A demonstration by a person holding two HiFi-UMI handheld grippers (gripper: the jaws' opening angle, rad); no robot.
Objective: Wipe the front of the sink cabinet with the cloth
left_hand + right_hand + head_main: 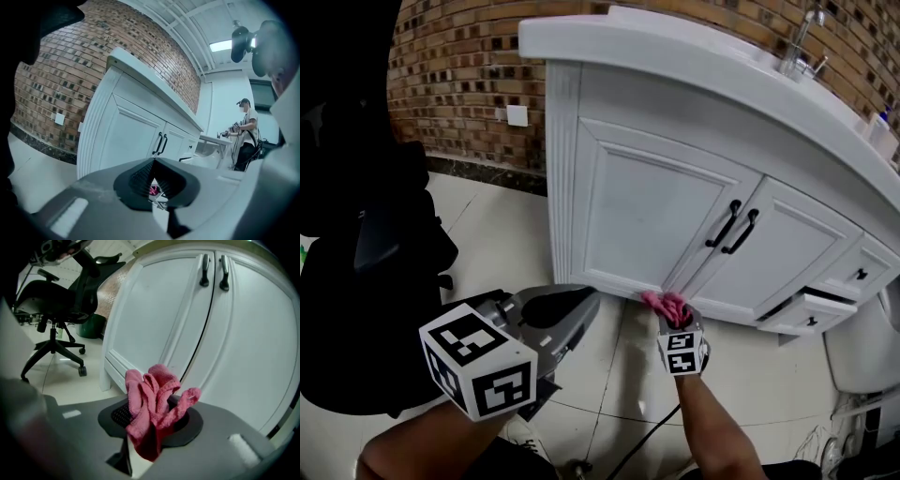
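I see a white sink cabinet [647, 206] from steeply above, standing on a pale tiled floor [487, 244] against a brick wall [459, 75]. My right gripper [670, 321] reaches toward the bottom of the cabinet front, and its jaws are clamped on a bunched pink cloth [666, 304]. In the right gripper view the cloth [157, 404] stands up in folds from between the jaws, just in front of the lower part of the doors. It sits low, beside the seam between the two doors and below their black handles [731, 225] — I cannot tell whether it touches the surface. My left gripper [589, 302] hangs well to the left, above the floor and apart from the cabinet; its jaw tips meet with nothing between them. To the right, a small drawer [811, 309] stands slightly open. A black office chair [61, 301] stands off to the left of the cabinet — seen in the right gripper view.
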